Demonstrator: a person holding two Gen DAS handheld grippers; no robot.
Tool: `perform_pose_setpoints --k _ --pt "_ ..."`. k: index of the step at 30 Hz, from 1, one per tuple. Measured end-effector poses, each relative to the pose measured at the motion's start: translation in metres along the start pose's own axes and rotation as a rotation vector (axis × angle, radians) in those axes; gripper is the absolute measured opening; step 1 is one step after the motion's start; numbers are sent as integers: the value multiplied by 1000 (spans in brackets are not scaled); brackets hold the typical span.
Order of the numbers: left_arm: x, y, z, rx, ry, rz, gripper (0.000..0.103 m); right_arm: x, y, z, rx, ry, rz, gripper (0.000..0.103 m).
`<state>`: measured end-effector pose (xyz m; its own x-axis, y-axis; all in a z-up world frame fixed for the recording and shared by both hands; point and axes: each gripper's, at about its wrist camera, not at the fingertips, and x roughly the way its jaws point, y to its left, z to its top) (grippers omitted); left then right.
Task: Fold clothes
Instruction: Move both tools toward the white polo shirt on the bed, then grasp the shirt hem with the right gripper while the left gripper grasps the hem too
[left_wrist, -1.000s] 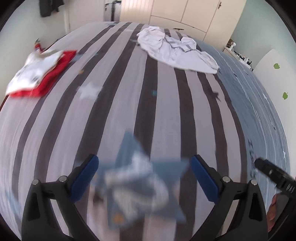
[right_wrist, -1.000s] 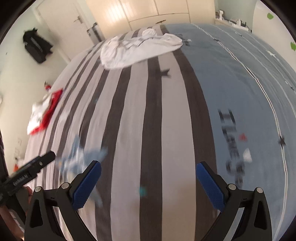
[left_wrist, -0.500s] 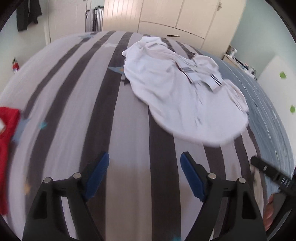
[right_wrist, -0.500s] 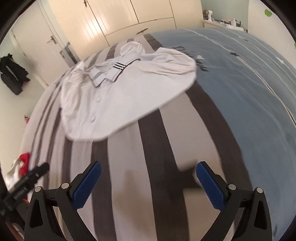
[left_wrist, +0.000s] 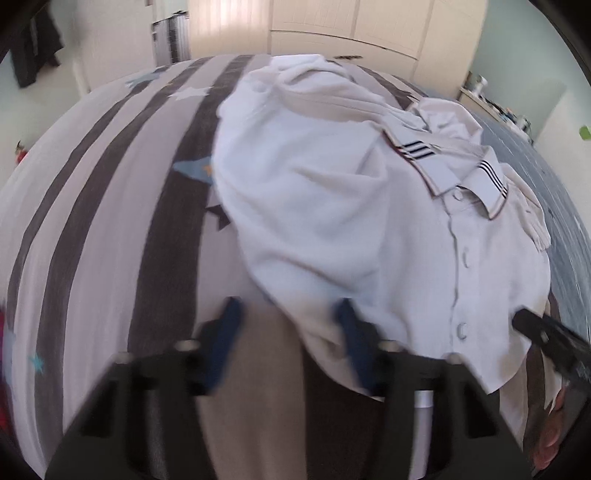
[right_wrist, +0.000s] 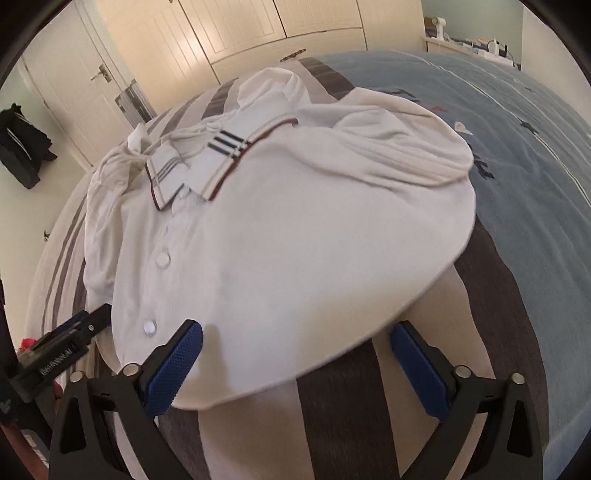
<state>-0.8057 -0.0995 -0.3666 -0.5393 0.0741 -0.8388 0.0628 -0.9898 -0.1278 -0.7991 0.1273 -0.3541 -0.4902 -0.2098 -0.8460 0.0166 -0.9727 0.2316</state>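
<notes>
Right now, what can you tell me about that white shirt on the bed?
The white shirt is a soft, knit-looking polo, lying crumpled and face up on the striped bedcover. Its collar has dark stripes, and buttons run down the front. Both grippers, left and right, are closing around its near hem.

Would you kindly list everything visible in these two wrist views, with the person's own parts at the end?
polo shirt: one, white with a striped collar, spread buttons-up on the bed.
bedspread: one, grey and dark stripes with stars, blue on the far side.
wardrobe doors: several, cream, behind the bed.
door: one, white, beside the wardrobe.
dark garment: one, black, hanging on the wall.
red cloth: one, at the bed's edge.
left hand-held gripper: one, black with blue pads, closing at the shirt's hem.
right hand-held gripper: one, same colours, closing, hem between the jaws.
</notes>
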Motion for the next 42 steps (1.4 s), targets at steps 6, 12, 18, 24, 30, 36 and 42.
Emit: perform_pose_setpoints --k 6,12,18,24,30,36,42 --pt "-23 1 -5 28 13 -70 4 -15 -2 8 -6 10 49 7" --pt "-104 -1 -54 41 -24 -154 3 -84 -12 -22 -42 -58 126 5" --pt "-182 -5 -169 0 73 -204 3 -159 -33 -115 -83 7 174 4" --pt "-221 -15 -291 -19 256 -177 3 -189 -47 -240 -195 220 89 8" --pt "-262 -6 -303 -30 213 -119 9 -229 -68 -277 -182 236 10 31" --pt "-241 -23 -220 41 32 -131 51 -222 -63 -218 -153 112 32 49" --pt "-190 -53 -119 63 -55 -165 51 -178 -42 -140 -103 39 105 49"
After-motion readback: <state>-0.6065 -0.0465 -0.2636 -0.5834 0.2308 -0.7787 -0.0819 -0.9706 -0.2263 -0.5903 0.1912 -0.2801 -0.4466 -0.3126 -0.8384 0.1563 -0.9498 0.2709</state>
